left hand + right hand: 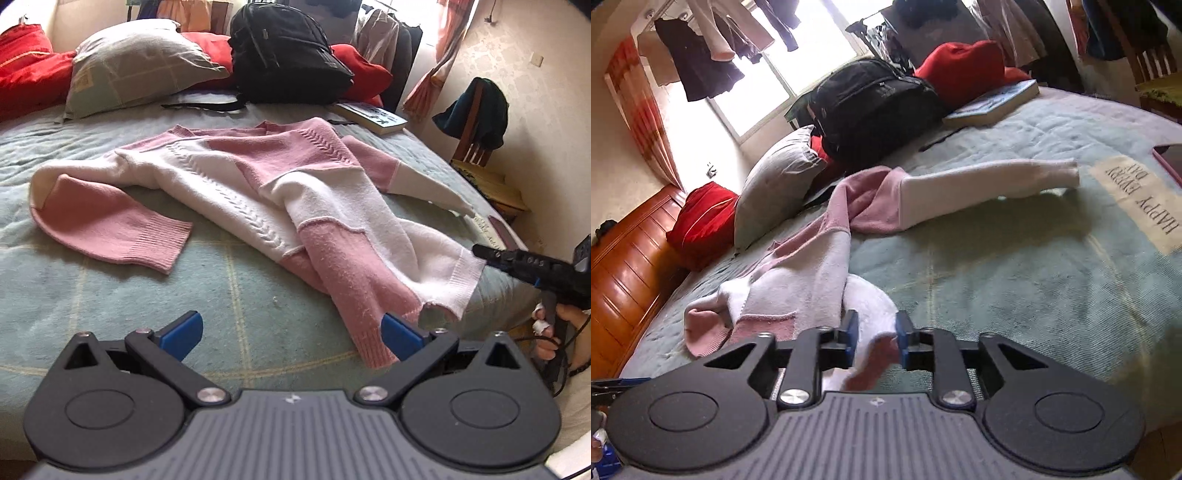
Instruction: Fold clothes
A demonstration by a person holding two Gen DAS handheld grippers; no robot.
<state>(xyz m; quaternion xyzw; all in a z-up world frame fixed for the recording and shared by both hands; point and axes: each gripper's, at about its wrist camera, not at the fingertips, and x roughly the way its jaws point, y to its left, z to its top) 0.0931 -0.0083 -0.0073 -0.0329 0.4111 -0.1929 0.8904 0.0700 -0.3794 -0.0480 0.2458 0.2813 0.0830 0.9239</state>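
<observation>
Centrally, a pink-and-white sweater (pixel 258 184) lies crumpled on a pale green bed (pixel 110 288), collar toward the headboard, hem toward the foot. One pink sleeve (pixel 110 229) bends out to the left and rests flat on the cover; the other sleeve (pixel 417 181), pink above and white below, runs toward the bed's right edge. The left gripper (pixel 291 332) hangs above the cover just short of the hem, its blue pads spread wide, nothing between them; the right-hand pad (pixel 400 336) sits just beside the pink ribbed hem corner. The right gripper (pixel 874 339) stands at the hem's white corner (pixel 868 314), jaws partly apart; the knit lies between the blue pads, and whether they press on it cannot be told. In the left view, that gripper appears at the right edge, held by a hand (pixel 554 332) with taped fingers. Behind the sweater: a grey pillow (pixel 136 66), a black backpack (pixel 288 55), red bedding (pixel 26 62), a book (pixel 373 116). A wooden chair (pixel 476 125) draped with dark cloth stands beside the bed. A printed label (pixel 1137 199) is sewn on the cover.
</observation>
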